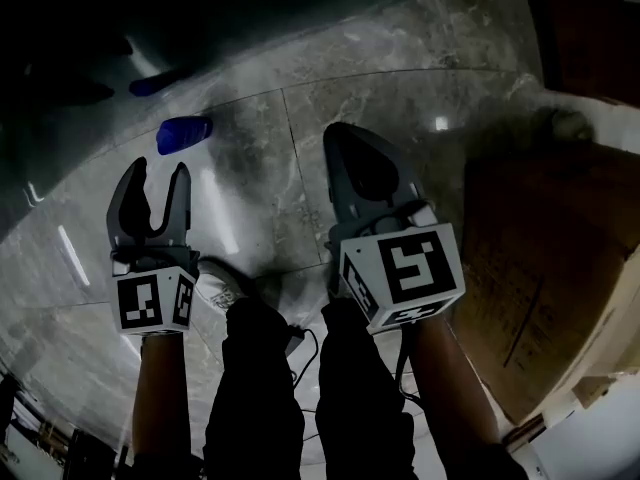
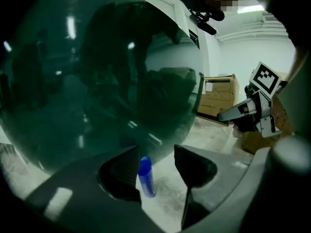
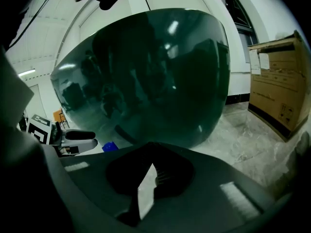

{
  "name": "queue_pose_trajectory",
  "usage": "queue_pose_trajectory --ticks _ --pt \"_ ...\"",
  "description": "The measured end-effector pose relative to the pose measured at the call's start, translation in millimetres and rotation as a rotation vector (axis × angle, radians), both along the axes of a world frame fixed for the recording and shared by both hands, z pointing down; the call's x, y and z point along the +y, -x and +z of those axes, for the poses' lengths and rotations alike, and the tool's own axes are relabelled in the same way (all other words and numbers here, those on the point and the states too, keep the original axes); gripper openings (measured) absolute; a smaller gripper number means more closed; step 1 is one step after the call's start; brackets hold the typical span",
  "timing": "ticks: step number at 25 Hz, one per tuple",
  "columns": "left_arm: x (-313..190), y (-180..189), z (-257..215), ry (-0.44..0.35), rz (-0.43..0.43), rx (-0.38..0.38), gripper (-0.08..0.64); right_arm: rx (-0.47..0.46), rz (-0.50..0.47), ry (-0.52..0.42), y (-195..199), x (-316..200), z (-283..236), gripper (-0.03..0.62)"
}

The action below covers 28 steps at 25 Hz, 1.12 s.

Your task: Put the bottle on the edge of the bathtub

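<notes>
a: where's the bottle (image 1: 183, 134)?

b: on the stone floor (image 1: 260, 148), at the foot of the bathtub (image 1: 80, 48), close to its dark wall. the left gripper view has it standing upright, framed in the gap ahead of the jaws. nothing grips it yet.

a: and the tools?

b: the left gripper (image 1: 160, 173) is spread wide and empty, aimed at the bottle. the right gripper (image 1: 345, 143) is clenched on nothing, hanging over bare floor.

a: what could go wrong?

b: probably a knock. the bottle looks slim and smooth, so a jaw that touches one side first could tip it, and it might roll under the tub's curve. a grip high near the rounded cap may slip. the tub's rim isn't in sight, so how much ledge it offers can't be judged. the glossy wall mirrors the bottle, which could mislead the aim.

a: any writing?

b: none legible on the bottle. the cardboard box (image 1: 540, 268) at the right carries print too small to read. the cubes show only square markers.
</notes>
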<state>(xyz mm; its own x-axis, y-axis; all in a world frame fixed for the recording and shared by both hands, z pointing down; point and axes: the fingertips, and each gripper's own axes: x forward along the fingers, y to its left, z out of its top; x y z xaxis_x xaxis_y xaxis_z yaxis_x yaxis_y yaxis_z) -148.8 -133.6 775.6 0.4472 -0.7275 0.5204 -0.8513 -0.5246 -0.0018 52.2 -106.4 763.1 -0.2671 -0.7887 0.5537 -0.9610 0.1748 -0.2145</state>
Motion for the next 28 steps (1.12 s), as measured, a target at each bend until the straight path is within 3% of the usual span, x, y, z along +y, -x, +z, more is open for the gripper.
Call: queue_pose_trajectory --ticks 7,11,13,16,21,28 --pt "5 -15 -56 -0.011 0.018 -0.008 0.173 -0.016 -0.007 -0.011 1 -2 -60 0.026" --pt "4 -19 -82 -0.030 0.014 0.006 0.107 -0.021 -0.015 -0.016 2 -2 -86 0.026" --pt "4 -21 -92 -0.031 0.007 0.013 0.038 -0.023 -0.021 -0.017 4 -2 -97 0.026" --pt "7 -23 -107 -0.020 0.005 0.017 0.006 -0.023 -0.026 -0.022 8 0 -114 0.026" --pt "9 -31 -136 0.000 0.019 0.019 0.000 -0.005 -0.034 -0.034 14 4 -149 0.026" --pt "5 -41 -202 -0.021 0.036 0.046 0.001 0.001 -0.029 -0.121 23 -10 -221 0.026"
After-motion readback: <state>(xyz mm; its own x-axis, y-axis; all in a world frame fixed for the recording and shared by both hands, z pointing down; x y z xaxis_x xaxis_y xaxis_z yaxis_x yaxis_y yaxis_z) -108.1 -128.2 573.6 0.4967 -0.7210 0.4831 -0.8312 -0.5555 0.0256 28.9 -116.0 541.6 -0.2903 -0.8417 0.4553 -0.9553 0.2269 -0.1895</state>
